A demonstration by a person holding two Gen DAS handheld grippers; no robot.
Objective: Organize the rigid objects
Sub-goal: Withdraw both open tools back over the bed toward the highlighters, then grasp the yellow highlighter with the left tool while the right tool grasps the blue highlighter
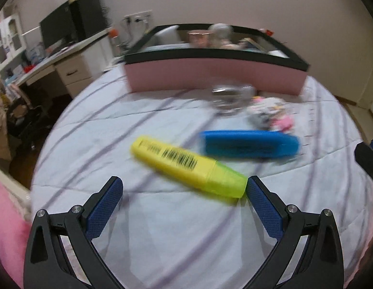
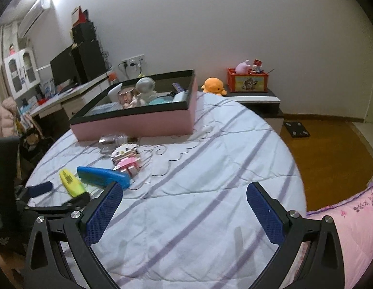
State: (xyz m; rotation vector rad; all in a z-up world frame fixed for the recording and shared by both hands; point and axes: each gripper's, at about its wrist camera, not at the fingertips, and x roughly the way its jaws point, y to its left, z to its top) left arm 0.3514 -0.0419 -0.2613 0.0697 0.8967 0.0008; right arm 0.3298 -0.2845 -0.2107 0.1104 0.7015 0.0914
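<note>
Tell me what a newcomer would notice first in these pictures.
The yellow highlighter and blue highlighter lie side by side on the striped bedspread, right ahead of the open left gripper. Behind them sits the pink box, black-rimmed and already holding several items. The right gripper, also open, hangs over bare bedspread.
</note>
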